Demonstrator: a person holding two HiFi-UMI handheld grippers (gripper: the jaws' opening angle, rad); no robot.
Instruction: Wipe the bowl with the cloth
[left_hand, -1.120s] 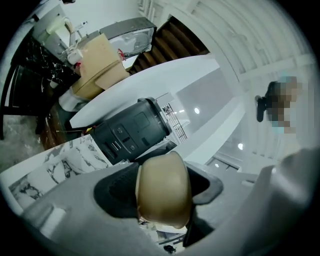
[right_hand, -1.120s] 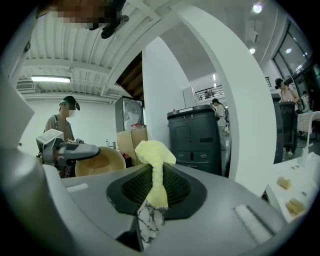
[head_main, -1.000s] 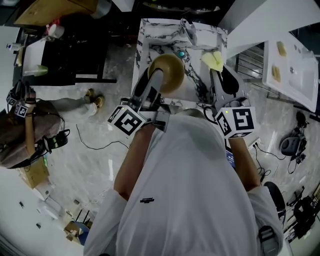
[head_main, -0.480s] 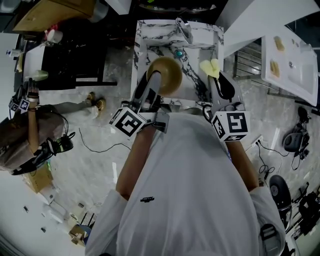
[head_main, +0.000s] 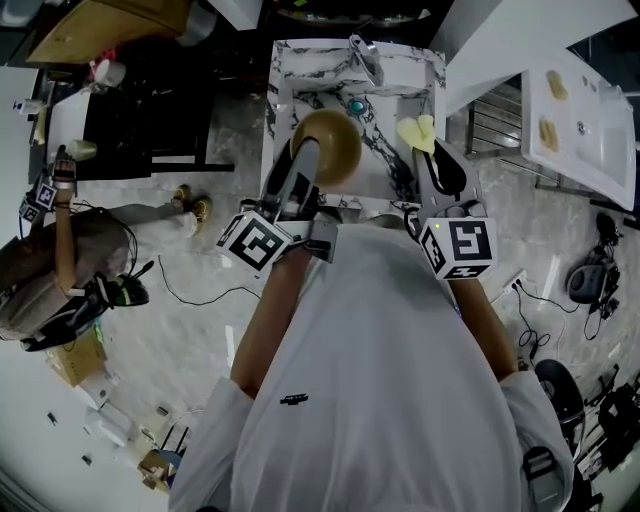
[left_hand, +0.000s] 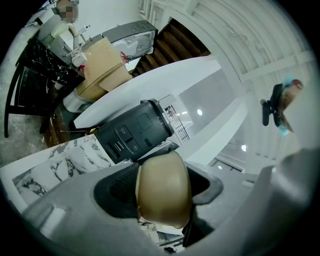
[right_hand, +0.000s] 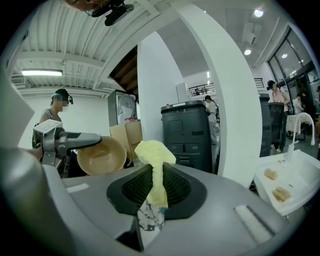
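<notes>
Left gripper (head_main: 308, 155) clamped on tan bowl (head_main: 335, 143), right gripper (head_main: 430, 150) pinching yellow cloth (right_hand: 152, 152) — the two seemingly apart

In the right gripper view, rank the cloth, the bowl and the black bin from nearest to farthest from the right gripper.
1. The cloth: pinched in the right gripper itself, at centre.
2. The bowl: close by, to the left.
3. The black bin: well behind, in the centre background.

I've drawn my right tongs (head_main: 430, 152) and the cloth (head_main: 417, 133) slightly back toward the bench's (head_main: 300, 55) near edge; a bystander's arm (head_main: 62, 225) has risen.
</notes>
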